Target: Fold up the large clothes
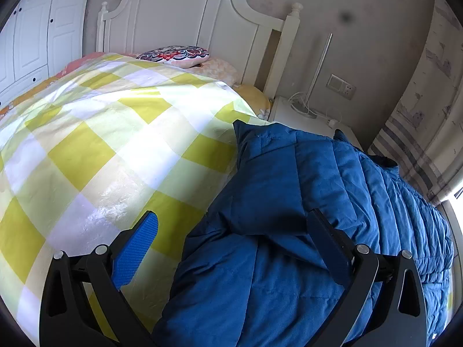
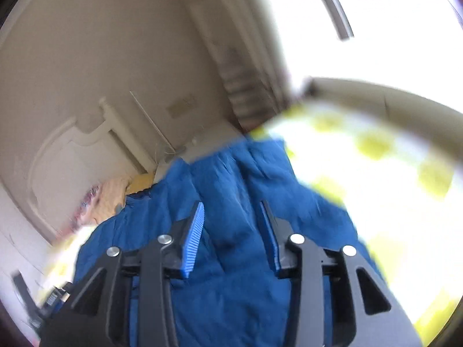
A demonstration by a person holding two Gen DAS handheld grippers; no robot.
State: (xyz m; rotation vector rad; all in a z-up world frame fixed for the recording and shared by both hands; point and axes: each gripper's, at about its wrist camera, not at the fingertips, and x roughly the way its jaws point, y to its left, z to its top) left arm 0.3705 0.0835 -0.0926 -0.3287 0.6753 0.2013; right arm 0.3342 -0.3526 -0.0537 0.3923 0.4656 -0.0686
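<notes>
We find a blue quilted jacket (image 1: 289, 202) lying partly folded on a bed, over a yellow-checked cover (image 1: 101, 144). The left gripper (image 1: 231, 222) hovers over the jacket's edge, its jaws spread wide, grasping nothing. The right gripper (image 2: 231, 211) sits above the jacket with jaws parted; we see cloth behind them, none pinched. The right-wrist view is blurred. A white headboard (image 1: 188, 14) stands beyond.
</notes>
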